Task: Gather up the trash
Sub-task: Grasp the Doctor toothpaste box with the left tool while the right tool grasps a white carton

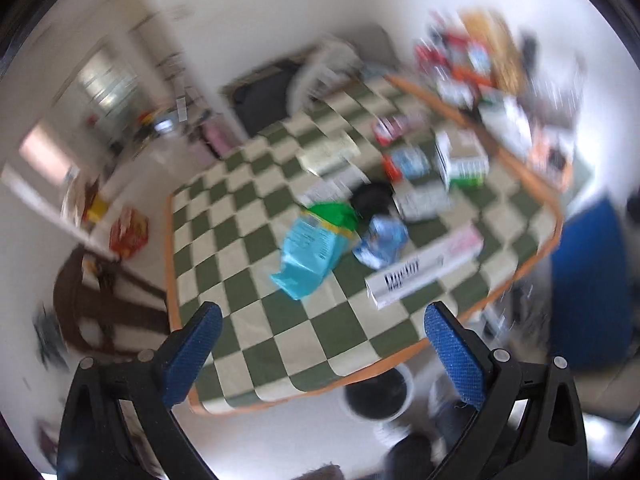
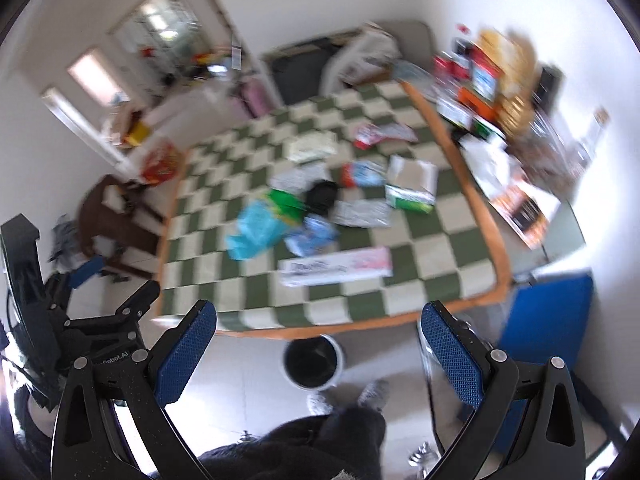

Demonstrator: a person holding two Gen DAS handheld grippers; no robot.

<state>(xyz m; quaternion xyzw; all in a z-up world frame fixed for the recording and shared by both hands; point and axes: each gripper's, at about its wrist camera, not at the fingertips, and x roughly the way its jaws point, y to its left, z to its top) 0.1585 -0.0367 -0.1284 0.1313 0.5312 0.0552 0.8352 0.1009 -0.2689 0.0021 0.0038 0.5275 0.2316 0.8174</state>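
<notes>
Wrappers (image 1: pixel 306 252) and boxes (image 2: pixel 335 267), blurred, litter the checkered table (image 2: pixel 440 280) above a bin (image 2: pixel 313 360)

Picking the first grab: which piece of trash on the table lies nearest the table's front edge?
The long white box with dark lettering and a pink end. It lies closest to the front edge of the table, ahead of the light blue bag.

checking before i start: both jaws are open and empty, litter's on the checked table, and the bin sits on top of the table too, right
Not quite. The bin stands on the floor just below the near edge of the table, as the right wrist view shows. The rest holds: both sets of jaws are open and empty, and the litter lies on the checked table.
</notes>
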